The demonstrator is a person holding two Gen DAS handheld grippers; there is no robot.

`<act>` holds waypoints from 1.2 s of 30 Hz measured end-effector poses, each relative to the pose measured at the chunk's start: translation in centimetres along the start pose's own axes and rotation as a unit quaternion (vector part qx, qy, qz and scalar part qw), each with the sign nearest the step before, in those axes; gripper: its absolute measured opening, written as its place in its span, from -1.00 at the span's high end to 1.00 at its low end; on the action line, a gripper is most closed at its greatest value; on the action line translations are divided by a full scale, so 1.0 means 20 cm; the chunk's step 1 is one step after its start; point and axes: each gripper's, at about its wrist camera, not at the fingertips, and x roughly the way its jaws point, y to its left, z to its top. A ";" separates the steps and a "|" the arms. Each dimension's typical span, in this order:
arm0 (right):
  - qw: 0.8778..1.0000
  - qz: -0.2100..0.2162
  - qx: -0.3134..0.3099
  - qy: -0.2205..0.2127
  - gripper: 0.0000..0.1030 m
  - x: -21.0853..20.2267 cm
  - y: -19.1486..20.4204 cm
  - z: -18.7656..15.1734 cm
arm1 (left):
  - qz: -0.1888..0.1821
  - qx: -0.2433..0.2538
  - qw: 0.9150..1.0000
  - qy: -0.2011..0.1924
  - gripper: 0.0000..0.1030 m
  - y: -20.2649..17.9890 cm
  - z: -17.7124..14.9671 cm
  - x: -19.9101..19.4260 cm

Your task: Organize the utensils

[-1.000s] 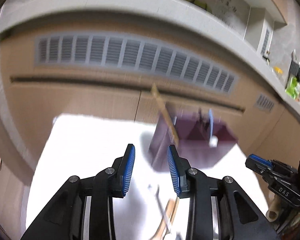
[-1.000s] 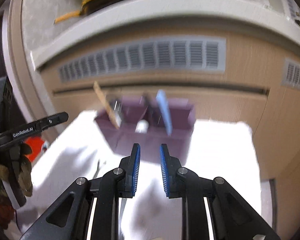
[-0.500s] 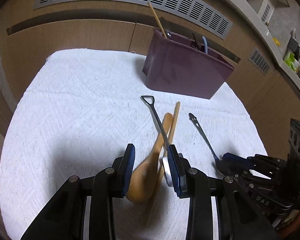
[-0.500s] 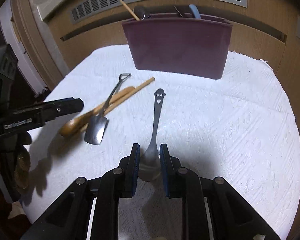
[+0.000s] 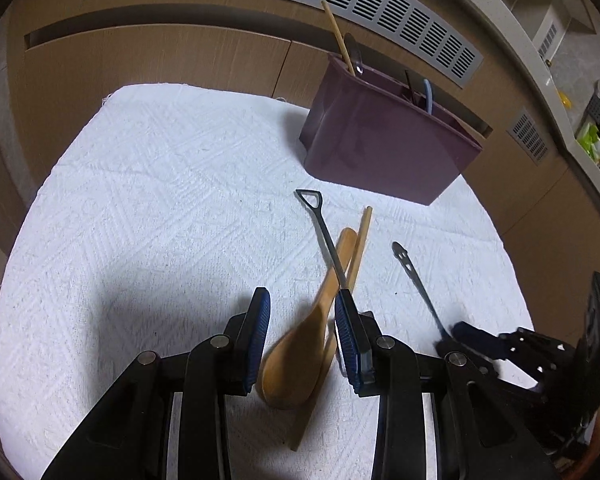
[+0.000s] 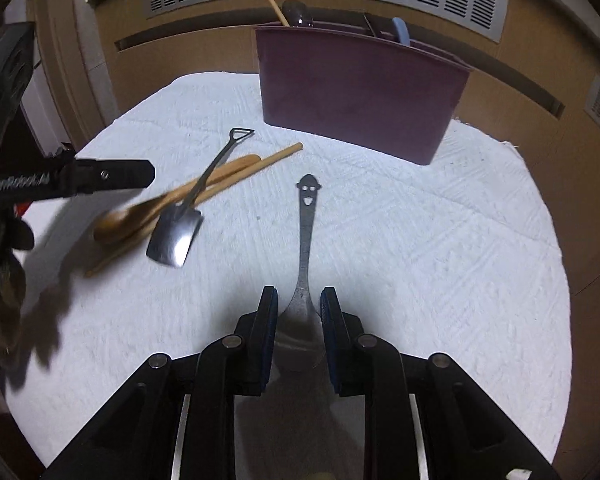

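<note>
Both grippers have come down close to the white cloth [image 5: 148, 200] since a second ago, when they were up high and the view was a blur. The left gripper [image 5: 302, 340] has its fingers wide apart, one on each side of the wooden spoon [image 5: 296, 356], not squeezing it. That spoon lies near the cloth's front edge, on top of a chopstick [image 5: 360, 240]. A little metal shovel spoon [image 6: 180, 232] lies across both of them. The right gripper [image 6: 299, 316] is opening its fingers. The bowl of the smiley spoon [image 6: 307, 232] sits between them, and the fingers do not press on it. This spoon lies flat near the middle of the cloth, with its smiling end toward the purple holder [image 6: 360, 92]. The holder stands at the cloth's back edge, with a chopstick, a spoon and a blue handle sticking up out of it.
</note>
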 end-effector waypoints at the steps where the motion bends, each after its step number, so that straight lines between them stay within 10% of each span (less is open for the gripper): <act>1: 1.000 -0.002 0.000 -0.001 0.57 -0.01 -0.01 -0.02 | 0.001 0.001 1.000 0.003 0.33 0.00 0.00 0.01; 18: 0.997 0.051 0.056 0.005 0.04 -0.04 -0.12 -0.06 | 0.004 0.005 1.000 0.006 0.33 -0.04 -0.01 -0.05; 25: 0.999 0.010 0.051 -0.007 0.82 -0.03 -0.13 -0.04 | 0.005 0.001 1.000 0.010 0.33 -0.01 -0.03 -0.06; 36: 0.995 -0.014 0.075 -0.072 0.89 -0.26 -0.25 0.02 | 0.007 -0.012 1.000 0.017 0.33 0.00 -0.05 -0.05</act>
